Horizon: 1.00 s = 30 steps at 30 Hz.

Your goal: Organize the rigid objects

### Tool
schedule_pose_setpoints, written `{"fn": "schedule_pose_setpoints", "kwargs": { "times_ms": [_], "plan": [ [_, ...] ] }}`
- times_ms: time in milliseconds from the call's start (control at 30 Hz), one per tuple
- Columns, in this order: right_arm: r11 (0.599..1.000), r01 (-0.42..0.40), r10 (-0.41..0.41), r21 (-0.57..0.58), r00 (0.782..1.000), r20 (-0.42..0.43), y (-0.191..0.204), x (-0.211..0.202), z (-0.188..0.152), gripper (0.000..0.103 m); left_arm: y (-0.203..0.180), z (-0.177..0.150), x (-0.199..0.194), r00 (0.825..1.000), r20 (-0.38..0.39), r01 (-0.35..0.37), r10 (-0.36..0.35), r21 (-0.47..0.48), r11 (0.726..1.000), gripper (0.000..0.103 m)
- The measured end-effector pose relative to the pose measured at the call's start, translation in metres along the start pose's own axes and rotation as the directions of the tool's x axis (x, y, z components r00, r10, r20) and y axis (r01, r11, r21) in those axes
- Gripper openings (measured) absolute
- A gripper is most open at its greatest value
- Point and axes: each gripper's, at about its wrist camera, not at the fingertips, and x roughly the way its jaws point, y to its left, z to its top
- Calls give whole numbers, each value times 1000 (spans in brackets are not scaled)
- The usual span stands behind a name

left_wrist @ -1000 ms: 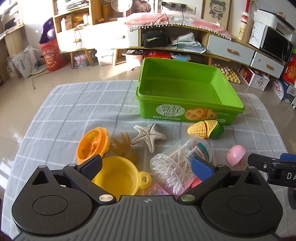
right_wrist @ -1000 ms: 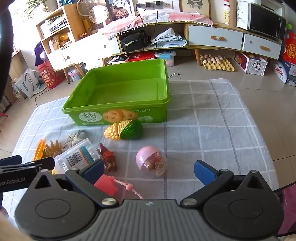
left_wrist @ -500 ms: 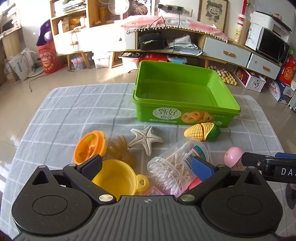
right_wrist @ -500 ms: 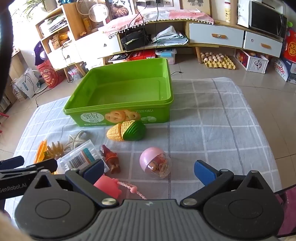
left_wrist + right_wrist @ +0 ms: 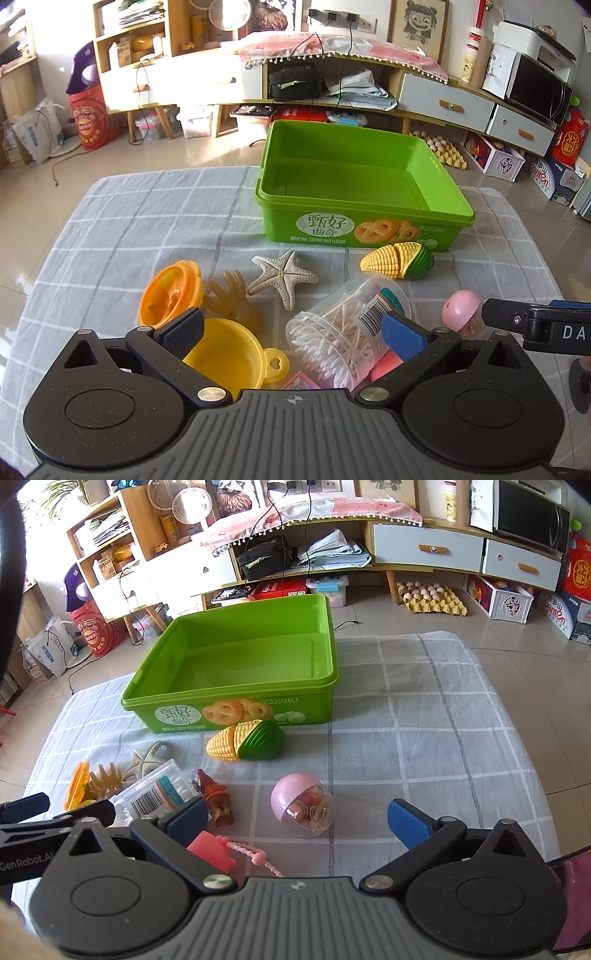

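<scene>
- Since a second ago, the green box (image 5: 364, 199) looks a bit lower and closer to the middle in the left wrist view. In the right wrist view the toys have slid a little to the right and down.
- The toys on the checked cloth (image 5: 424, 716) lie in the same spots as before. Nothing has been picked up.
- The left gripper (image 5: 291, 332) is wide open, as it was before. It holds nothing.
- Between its two blue pads you can see the yellow cup (image 5: 225, 358) and the clear tub of cotton swabs (image 5: 343, 328). The right pad sits in front of the tub. I cannot tell if it touches it.
- The right gripper (image 5: 299, 821) is wide open too and holds nothing.
- The pink ball (image 5: 303, 803), half pink and half clear, lies on the cloth between its pads, apart from both.
- The left pad of the right gripper is in front of a pink block (image 5: 212, 851) and near a small brown figure (image 5: 216, 797).
- The toy corn (image 5: 245, 740) lies just in front of the green box.
- The starfish (image 5: 282, 275), the orange lid (image 5: 171, 295) and the amber hand toy (image 5: 234, 302) lie on the left part of the cloth.
- The green box has nothing in it.
</scene>
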Motion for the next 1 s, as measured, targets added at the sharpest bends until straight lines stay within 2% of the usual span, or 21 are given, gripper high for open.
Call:
{"fn": "schedule_pose_setpoints", "kwargs": {
  "times_ms": [400, 633, 833, 1000],
  "plan": [
    [1000, -15, 15, 0, 1000, 12, -6, -2, 3, 76, -2, -1, 5, 999, 7, 41, -41, 28, 999, 99],
    [997, -70, 70, 26, 997, 14, -21, 3, 7, 76, -1, -5, 16, 993, -8, 120, -119, 69, 990, 99],
    [988, -156, 156, 8, 988, -11, -29, 14, 3, 76, 3, -9, 23, 975, 21, 217, -221, 121, 969, 98],
    [979, -199, 198, -35, 980, -31, -33, 26, -3, 74, 11, -15, 39, 952, 3, 304, -307, 145, 942, 95]
  ]
}}
